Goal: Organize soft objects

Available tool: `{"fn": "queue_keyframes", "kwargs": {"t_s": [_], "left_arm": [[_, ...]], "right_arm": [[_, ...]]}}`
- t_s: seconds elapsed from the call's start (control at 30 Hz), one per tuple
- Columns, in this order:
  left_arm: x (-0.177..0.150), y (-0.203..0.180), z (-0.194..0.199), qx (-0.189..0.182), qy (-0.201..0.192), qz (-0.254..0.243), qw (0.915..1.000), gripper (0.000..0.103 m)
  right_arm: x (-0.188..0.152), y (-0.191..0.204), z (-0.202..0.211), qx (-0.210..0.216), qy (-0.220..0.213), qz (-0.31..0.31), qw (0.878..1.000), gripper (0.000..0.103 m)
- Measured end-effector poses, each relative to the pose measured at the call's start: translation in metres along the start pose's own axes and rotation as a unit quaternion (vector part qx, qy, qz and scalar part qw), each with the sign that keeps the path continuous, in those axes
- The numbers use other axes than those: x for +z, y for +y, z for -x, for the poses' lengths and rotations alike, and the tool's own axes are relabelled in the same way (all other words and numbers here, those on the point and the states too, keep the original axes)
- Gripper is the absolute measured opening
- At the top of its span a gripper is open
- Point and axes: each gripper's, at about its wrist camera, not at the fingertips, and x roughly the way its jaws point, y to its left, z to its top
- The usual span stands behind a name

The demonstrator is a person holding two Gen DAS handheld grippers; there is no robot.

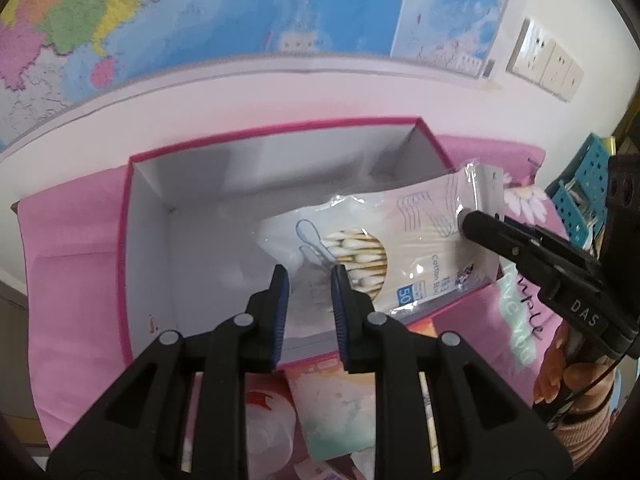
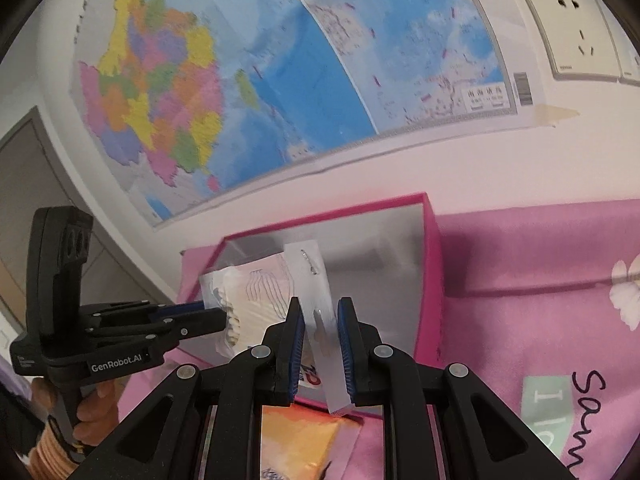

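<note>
A clear bag of cotton swabs (image 1: 404,240) is held stretched over an open pink box (image 1: 280,128) with a white inside. My left gripper (image 1: 308,276) is shut on the bag's see-through near corner. From the right wrist view, that left gripper (image 2: 222,316) pinches the bag's (image 2: 260,300) left end. My right gripper (image 2: 320,308) is shut on the bag's flat header strip. In the left wrist view the right gripper (image 1: 466,220) reaches in from the right and clamps the header end. The bag sits partly inside the box (image 2: 430,280) and tilts up at the right end.
The box stands on a pink flowered cloth (image 1: 72,260) against a wall with a map (image 1: 180,20) and sockets (image 1: 544,60). A teal perforated basket (image 1: 576,200) stands at the right. Soft packets lie in front of the box: a pastel one (image 1: 332,408) and an orange one (image 2: 296,440).
</note>
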Motion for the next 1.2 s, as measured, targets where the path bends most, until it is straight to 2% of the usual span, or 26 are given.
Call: {"fn": "queue_keyframes", "kwargs": {"t_s": [0.1,0.17,0.33,0.47,0.53,0.63,0.77,0.93,1.0,1.07,1.2], "left_arm": [[0.001,0.004,-0.008,0.004,0.012,0.011,0.9999,0.022],[0.002,0.007,-0.009,0.006,0.012,0.020,0.9997,0.024],[-0.005,0.012,0.011,0.010,-0.020,0.020,0.9995,0.024],[-0.019,0.015,0.042,0.008,-0.062,0.013,0.9979,0.024],[-0.028,0.019,0.058,-0.001,-0.082,0.012,0.9965,0.026],[-0.049,0.030,0.084,-0.013,-0.110,0.015,0.9937,0.035],[-0.088,0.041,0.105,-0.021,-0.120,0.011,0.9925,0.038],[-0.132,0.055,0.096,-0.013,-0.093,0.023,0.9953,0.041],[-0.145,0.060,0.089,-0.021,-0.078,0.028,0.9964,0.041],[-0.161,0.065,0.081,-0.025,-0.062,0.038,0.9971,0.041],[-0.184,0.073,0.070,-0.037,-0.043,0.058,0.9967,0.041]], "right_arm": [[-0.001,-0.002,-0.006,-0.018,0.010,-0.002,1.000,0.025],[-0.001,-0.004,-0.010,-0.031,0.018,-0.003,0.999,0.039],[-0.004,0.000,-0.003,-0.057,0.011,0.012,0.998,0.049],[-0.010,0.010,0.015,-0.060,-0.004,0.034,0.998,0.049],[-0.017,0.018,0.030,-0.034,-0.008,0.046,0.998,0.050],[-0.031,0.034,0.050,0.008,-0.003,0.071,0.997,0.053],[-0.054,0.061,0.068,0.062,0.017,0.103,0.993,0.057],[-0.091,0.092,0.078,0.119,0.055,0.131,0.983,0.058],[-0.106,0.101,0.079,0.135,0.069,0.135,0.979,0.058],[-0.119,0.107,0.078,0.145,0.086,0.139,0.976,0.058],[-0.146,0.125,0.070,0.138,0.120,0.163,0.970,0.058]]}}
